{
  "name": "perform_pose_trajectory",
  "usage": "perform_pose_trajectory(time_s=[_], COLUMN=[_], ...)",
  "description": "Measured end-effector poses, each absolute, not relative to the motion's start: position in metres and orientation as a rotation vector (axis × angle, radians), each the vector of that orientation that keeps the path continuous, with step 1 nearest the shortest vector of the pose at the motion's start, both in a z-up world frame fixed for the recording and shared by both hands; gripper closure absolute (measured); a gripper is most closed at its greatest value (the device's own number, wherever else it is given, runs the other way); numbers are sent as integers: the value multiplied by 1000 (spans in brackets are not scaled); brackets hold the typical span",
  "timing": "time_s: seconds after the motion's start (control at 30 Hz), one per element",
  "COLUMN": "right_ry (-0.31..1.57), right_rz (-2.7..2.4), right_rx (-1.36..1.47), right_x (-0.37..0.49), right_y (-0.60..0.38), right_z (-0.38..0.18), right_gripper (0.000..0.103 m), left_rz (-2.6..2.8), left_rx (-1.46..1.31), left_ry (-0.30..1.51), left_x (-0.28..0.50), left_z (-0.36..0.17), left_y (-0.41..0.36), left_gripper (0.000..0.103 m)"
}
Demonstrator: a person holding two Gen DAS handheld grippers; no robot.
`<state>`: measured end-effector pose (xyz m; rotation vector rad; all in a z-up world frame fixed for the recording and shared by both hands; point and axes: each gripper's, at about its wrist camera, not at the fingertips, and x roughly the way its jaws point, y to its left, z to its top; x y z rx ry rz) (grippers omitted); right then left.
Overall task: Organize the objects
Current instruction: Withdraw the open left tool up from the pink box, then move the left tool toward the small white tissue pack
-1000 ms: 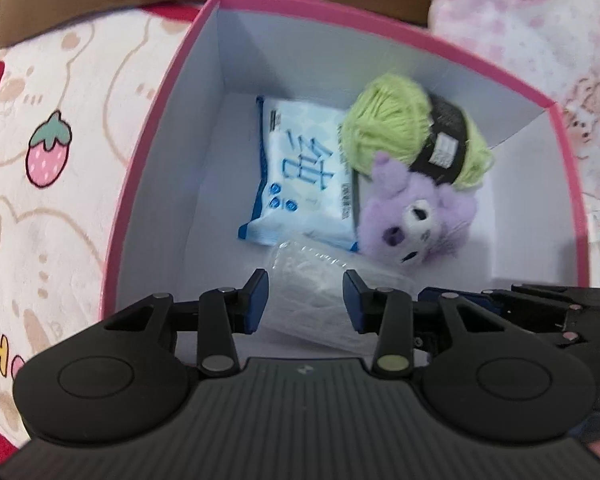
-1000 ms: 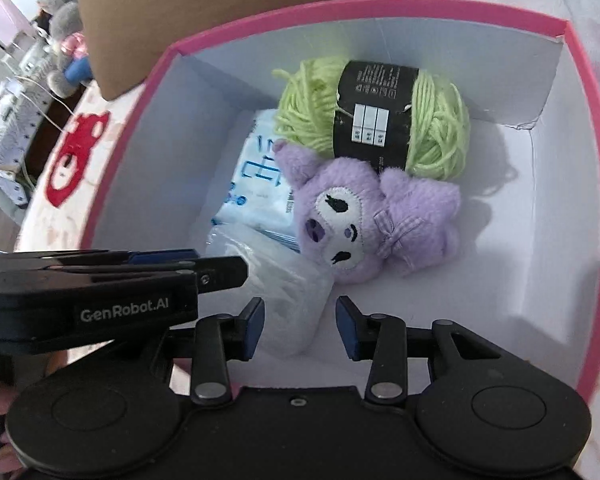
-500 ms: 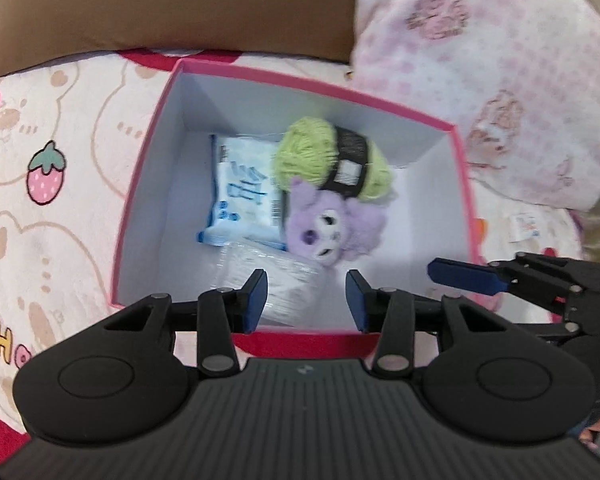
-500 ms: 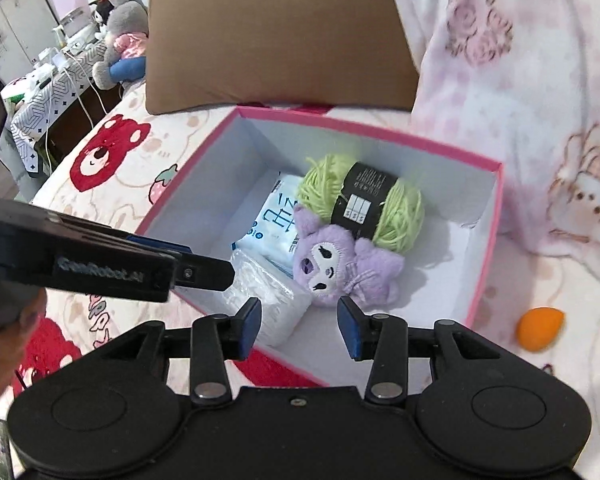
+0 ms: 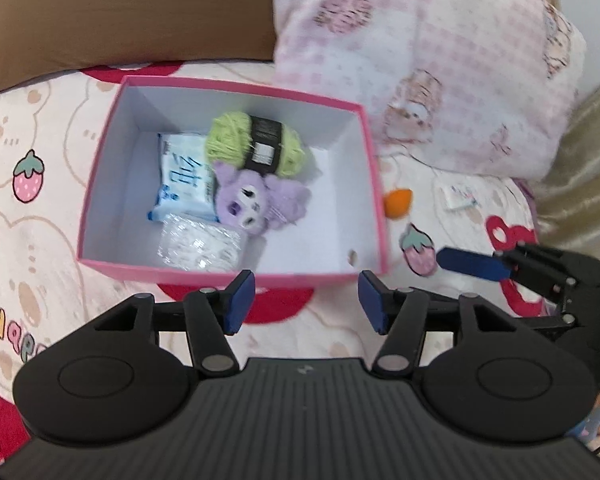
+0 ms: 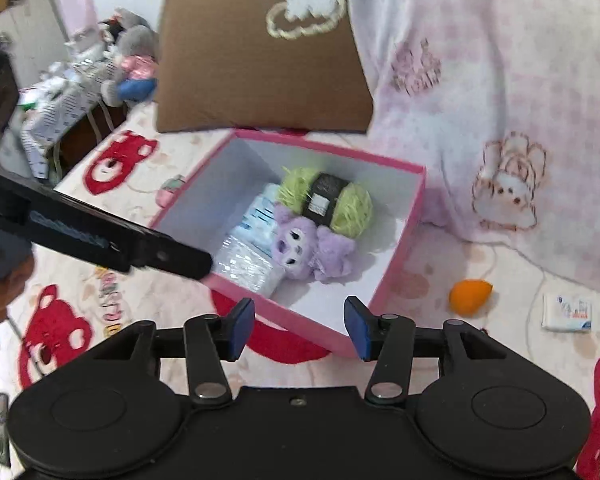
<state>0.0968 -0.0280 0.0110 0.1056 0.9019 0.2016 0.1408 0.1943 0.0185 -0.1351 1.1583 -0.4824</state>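
A pink box with white inner walls sits on the bed. Inside lie a green yarn ball, a purple plush, a blue-white tissue pack and a clear plastic packet. My left gripper hangs above the box's near edge, jaws opening, nothing between them. My right gripper hovers over the box's near corner, jaws also opening and empty. An orange sponge and a small white packet lie on the bed right of the box.
A brown pillow and a pink patterned pillow lean behind the box. The bedsheet carries bear and strawberry prints. Cluttered furniture with a grey plush toy stands at the far left.
Both grippers have risen and backed out of the box, which now looks smaller. Their jaws have spread wider. The clear packet stays in the box.
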Motion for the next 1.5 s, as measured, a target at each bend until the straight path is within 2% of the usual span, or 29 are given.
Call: perform_pose_trajectory(time_s=[0.07,0.23,0.43,1.0,1.23,1.5], right_ry=[871,827,854,827,775,706], right_rz=[229,233,197,163,112,1], right_rx=[89,36,40,38,44,85], right_x=[85,56,32,-34,-50,-54], right_y=[-29,-35,-54,-106,-134,-173], right_z=[22,44,49,56,50,26], right_gripper=[42,39,33,26,16,15], left_rz=[-509,-545,-587,-703,-739,-766], left_rx=[-137,-105,-41,63,61,76], left_ry=[1165,1147,1153,1180,1150,1097], left_x=[132,110,89,51,53,57], left_z=[25,43,54,49,51,43], left_y=[189,178,162,90,63,30], left_gripper=[46,45,41,39,39,39])
